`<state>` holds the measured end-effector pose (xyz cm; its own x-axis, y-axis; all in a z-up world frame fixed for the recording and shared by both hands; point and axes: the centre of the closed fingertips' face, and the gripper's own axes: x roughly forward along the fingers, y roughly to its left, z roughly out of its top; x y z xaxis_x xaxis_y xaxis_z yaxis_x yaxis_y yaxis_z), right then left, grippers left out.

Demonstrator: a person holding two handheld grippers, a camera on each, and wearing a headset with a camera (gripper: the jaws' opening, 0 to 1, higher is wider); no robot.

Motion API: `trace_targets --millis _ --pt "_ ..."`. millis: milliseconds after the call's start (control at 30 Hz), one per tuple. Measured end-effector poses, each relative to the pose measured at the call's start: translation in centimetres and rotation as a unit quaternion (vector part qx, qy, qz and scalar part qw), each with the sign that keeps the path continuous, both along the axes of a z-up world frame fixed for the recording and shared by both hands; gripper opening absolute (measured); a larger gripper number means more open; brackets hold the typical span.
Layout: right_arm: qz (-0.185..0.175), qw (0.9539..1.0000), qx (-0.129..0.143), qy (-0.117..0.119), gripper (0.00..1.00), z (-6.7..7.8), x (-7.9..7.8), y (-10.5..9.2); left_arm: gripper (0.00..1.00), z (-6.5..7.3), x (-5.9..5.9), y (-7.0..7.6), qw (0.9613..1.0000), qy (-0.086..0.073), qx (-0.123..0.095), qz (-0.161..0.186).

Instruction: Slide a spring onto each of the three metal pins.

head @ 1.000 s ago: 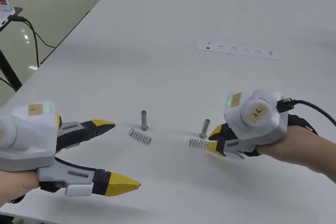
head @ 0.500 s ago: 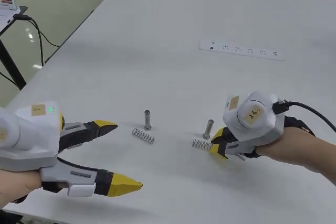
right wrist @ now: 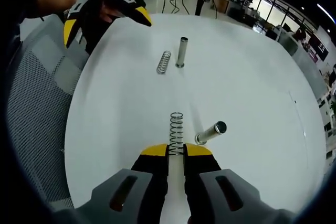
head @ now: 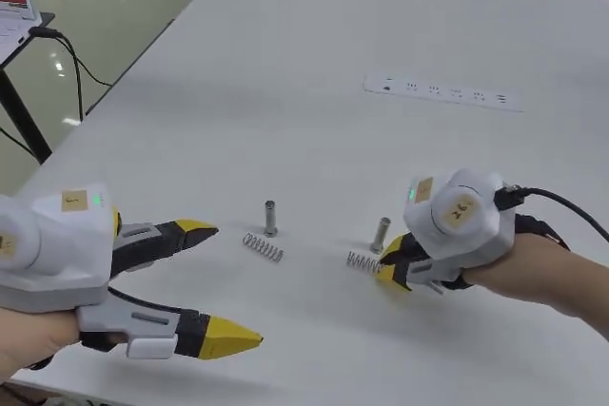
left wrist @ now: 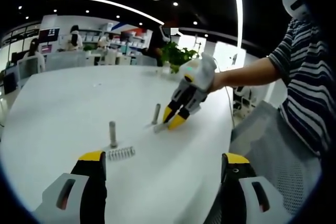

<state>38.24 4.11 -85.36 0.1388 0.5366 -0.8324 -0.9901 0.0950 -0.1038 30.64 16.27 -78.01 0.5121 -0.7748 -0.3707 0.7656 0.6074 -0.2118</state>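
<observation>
Two short metal pins stand on the white table (head: 285, 92). Left pin (head: 271, 218) (left wrist: 112, 133) (right wrist: 182, 52) has a loose spring (head: 263, 247) (left wrist: 121, 153) (right wrist: 164, 62) lying beside it. My right gripper (head: 390, 269) (right wrist: 176, 150) (left wrist: 176, 120) is shut on one end of a second spring (head: 362, 261) (right wrist: 176, 128), which lies flat just left of the right pin (head: 382, 233) (right wrist: 210, 132) (left wrist: 156, 114). My left gripper (head: 219, 282) (left wrist: 163, 157) (right wrist: 105, 9) hovers open near the front edge, with nothing between its fingers.
A white power strip (head: 442, 94) lies far back on the table. The table's left edge drops to the floor, where a black cable (head: 67, 64) runs. In the left gripper view, a person's striped sleeve (left wrist: 294, 77) is at the right.
The head view has shifted slightly. My right gripper has rolled a little while keeping hold of the spring beside the right pin. The left gripper stays open and about still.
</observation>
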Motion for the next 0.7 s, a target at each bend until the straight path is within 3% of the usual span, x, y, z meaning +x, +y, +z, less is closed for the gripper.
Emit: trace_targets --millis 400,700 --pt "0.028 0.9995 -0.006 -0.017 0.07 2.1 -1.2 -1.3 0.85 0.2 0.2 -1.9 0.9997 -0.002 -0.002 -0.025" --pt "0.043 0.9988 0.005 -0.021 0.07 3.9 -2.7 -1.4 0.83 0.4 0.5 -3.7 0.9987 -0.004 -0.007 -0.050"
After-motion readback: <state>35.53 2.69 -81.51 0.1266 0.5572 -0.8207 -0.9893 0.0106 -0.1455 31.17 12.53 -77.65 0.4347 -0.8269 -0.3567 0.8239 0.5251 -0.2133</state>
